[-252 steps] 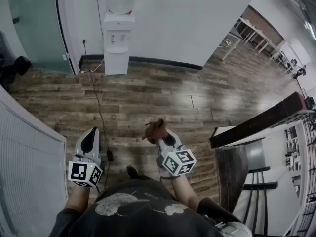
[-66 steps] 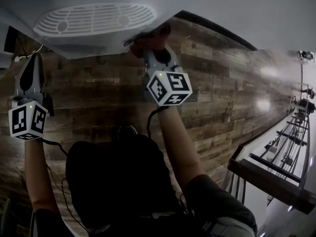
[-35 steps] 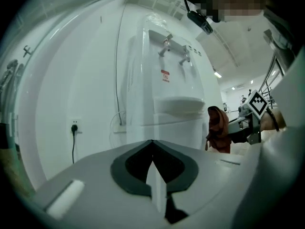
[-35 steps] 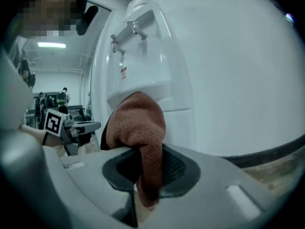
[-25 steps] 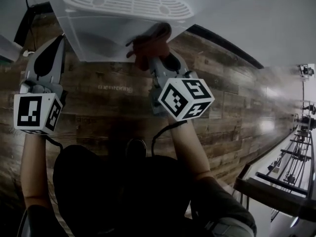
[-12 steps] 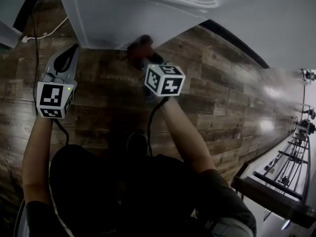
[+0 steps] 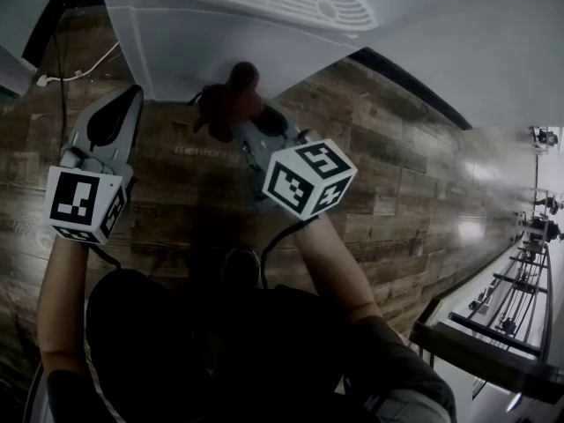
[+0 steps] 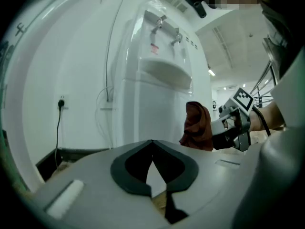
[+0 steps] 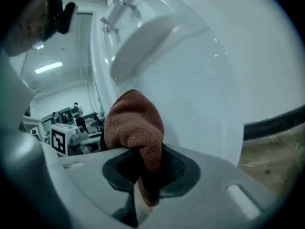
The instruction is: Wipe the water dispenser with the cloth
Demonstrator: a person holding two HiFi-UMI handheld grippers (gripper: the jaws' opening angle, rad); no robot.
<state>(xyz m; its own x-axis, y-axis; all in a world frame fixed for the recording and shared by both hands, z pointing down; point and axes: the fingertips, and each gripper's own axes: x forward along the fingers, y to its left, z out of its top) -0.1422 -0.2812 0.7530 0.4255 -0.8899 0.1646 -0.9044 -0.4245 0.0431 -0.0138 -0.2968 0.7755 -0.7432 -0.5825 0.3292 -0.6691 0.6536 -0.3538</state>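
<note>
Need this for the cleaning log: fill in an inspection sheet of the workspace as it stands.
Surface: wood plank floor, glossy.
Job's things: white water dispenser upright against the wall; brown cloth near its lower front, contact unclear.
Clutter: nothing seen.
Grippers: right gripper shut on cloth; left gripper shut, empty.
Cables: black cord plugged into wall socket; white cable on floor beside dispenser.
Surroundings: white wall, dark railing at right.

The cloth is fuzzy, matt fabric. The water dispenser is smooth, glossy plastic. The floor is grainy wood planks with a dull sheen.
</note>
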